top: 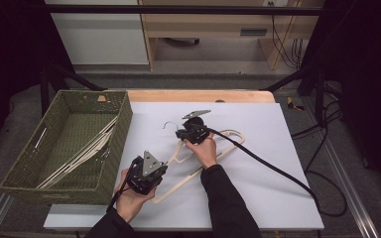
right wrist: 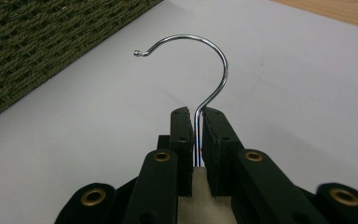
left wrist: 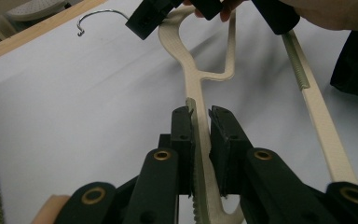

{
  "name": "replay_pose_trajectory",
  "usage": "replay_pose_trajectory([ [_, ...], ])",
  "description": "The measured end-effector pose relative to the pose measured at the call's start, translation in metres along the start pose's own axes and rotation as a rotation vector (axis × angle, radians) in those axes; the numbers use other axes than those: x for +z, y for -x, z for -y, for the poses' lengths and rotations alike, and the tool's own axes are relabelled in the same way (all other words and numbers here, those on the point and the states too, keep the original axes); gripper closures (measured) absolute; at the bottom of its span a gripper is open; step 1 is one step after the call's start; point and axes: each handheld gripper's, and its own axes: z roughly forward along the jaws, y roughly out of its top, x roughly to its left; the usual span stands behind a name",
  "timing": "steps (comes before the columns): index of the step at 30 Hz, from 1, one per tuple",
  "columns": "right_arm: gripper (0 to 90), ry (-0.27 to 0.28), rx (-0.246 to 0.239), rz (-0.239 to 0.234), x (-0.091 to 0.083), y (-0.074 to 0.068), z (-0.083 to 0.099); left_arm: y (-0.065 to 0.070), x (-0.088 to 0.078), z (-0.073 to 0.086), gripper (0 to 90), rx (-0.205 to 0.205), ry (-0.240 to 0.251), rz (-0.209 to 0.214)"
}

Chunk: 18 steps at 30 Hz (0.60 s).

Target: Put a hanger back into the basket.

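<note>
- The cream hanger [top: 198, 158] lies on the white sheet [top: 258, 188] of my table, near the middle, just right of the green woven basket [top: 25, 168].
- The basket wall bounds my left side; other hangers [top: 79, 158] lie inside it.
- Open sheet extends right of the hanger to the table's right edge, with my right cable [top: 273, 168] trailing across it.
- My left tongs [left wrist: 199, 122] are closed tight on the hanger's cream arm, pads pressing both faces.
- My right tongs [right wrist: 197, 122] are clamped on the shank of the metal hook [right wrist: 209, 70]; the hook curls free above the sheet.
</note>
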Motion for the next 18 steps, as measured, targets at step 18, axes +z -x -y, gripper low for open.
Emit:
replay_pose_trajectory([
  [18, 89.6, 0.043, -0.012, 0.02, -0.019, -0.006, -0.002, 0.002, 0.007, 0.009, 79.4, -0.018, -0.014, 0.034],
])
